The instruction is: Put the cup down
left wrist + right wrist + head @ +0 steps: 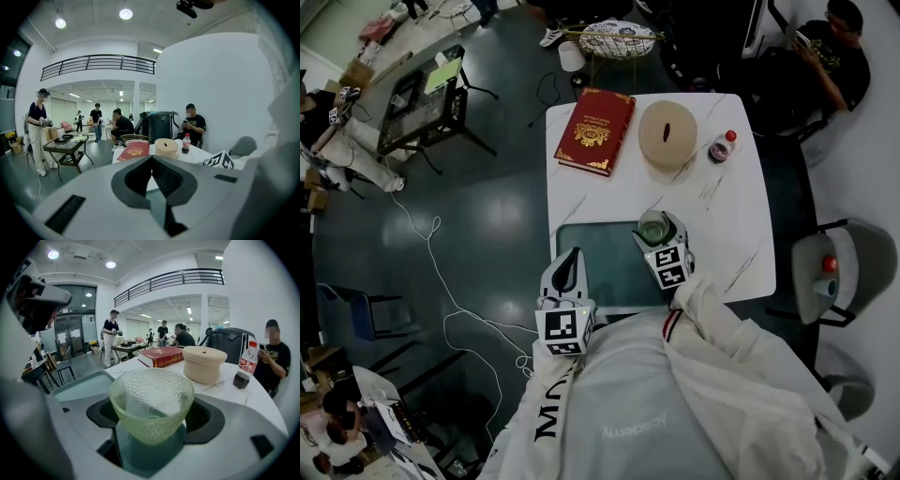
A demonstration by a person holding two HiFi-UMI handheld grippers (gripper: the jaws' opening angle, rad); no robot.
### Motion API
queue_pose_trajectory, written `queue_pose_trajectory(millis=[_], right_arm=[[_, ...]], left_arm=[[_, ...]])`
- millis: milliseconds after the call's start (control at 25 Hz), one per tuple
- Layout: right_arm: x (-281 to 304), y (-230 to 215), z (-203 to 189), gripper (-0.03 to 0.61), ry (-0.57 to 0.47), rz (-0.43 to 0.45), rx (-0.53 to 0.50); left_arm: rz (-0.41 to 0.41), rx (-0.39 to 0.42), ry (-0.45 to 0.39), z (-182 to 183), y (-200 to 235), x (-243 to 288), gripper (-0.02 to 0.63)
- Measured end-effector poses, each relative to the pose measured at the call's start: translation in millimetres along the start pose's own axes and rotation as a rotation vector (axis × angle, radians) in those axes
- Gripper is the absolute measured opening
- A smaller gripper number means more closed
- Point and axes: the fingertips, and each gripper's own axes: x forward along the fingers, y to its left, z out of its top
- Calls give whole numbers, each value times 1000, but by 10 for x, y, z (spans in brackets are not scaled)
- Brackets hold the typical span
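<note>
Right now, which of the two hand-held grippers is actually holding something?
The right gripper: its fingers clamp the green dimpled glass cup. The left gripper has its fingers closed together on nothing.

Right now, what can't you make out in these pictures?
- Whether the dimpled green glass cup touches anything below: the right hand-held gripper hides its base, head view and right gripper view.
- Gold title on the red hardcover book: too small, all views.
- Label of the red-capped plastic bottle: too small, blurred.

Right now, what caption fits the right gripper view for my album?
Right gripper grips a green cup; red book and bottle behind on the table.
</note>
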Motion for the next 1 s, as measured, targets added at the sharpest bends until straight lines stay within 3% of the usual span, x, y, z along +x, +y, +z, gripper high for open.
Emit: queue_pose_trajectory(millis=[1000], right_arm=[[-15,21,-104,388,19,-12,21]], left_arm=[[1,-8,1,-46,15,-69,11]])
